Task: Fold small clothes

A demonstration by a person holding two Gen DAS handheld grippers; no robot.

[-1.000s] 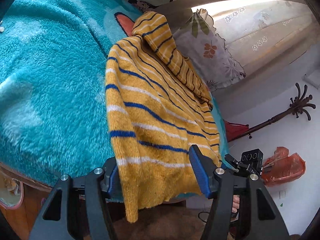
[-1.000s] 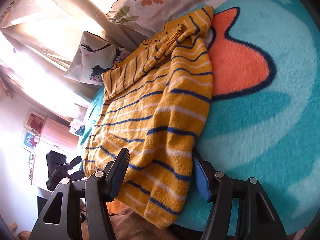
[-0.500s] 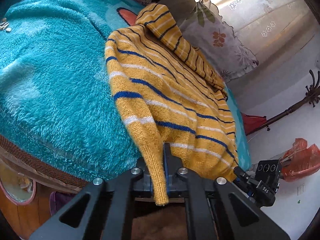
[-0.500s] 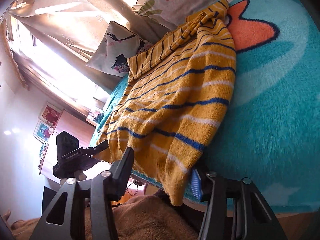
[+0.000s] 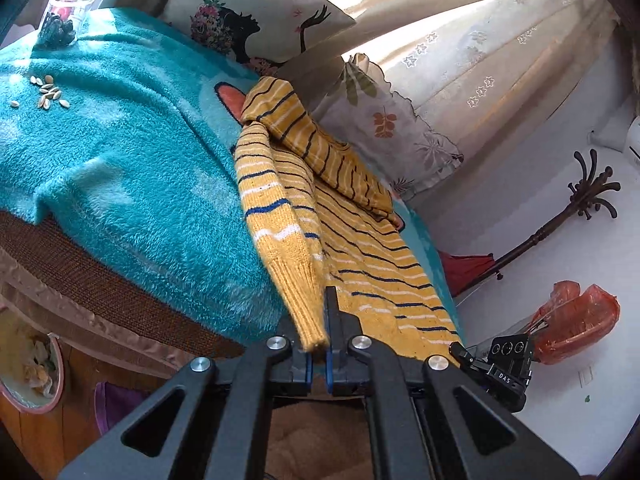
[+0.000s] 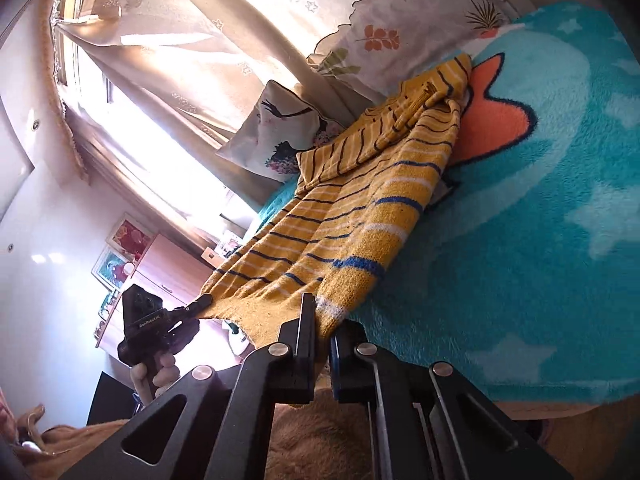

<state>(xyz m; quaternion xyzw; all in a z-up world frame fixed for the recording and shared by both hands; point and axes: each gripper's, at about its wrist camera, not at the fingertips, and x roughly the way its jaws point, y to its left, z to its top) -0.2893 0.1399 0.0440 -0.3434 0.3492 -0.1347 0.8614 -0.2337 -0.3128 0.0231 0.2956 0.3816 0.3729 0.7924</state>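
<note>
A yellow knit sweater (image 5: pixel 360 240) with blue and white stripes lies on the teal fleece blanket (image 5: pixel 120 168), its sleeves folded across its far end. My left gripper (image 5: pixel 318 344) is shut on the near hem at one bottom corner and lifts it off the bed edge. My right gripper (image 6: pixel 322 336) is shut on the other bottom corner of the sweater (image 6: pixel 360 216). The hem hangs stretched between both grippers. The left gripper also shows in the right wrist view (image 6: pixel 200 306), and the right gripper in the left wrist view (image 5: pixel 460 350).
Two pillows (image 5: pixel 392 136) lean against the curtain (image 5: pixel 500 40) behind the sweater. A glass jar (image 5: pixel 64 16) and scattered seeds (image 5: pixel 46 94) sit on the blanket's far left. A coat rack (image 5: pixel 560 220) and an orange plastic bag (image 5: pixel 576 320) are beyond the bed.
Both grippers closed on the sweater's bottom corners, the left first, then the right. They have raised the hem off the bed edge and pulled it taut.
</note>
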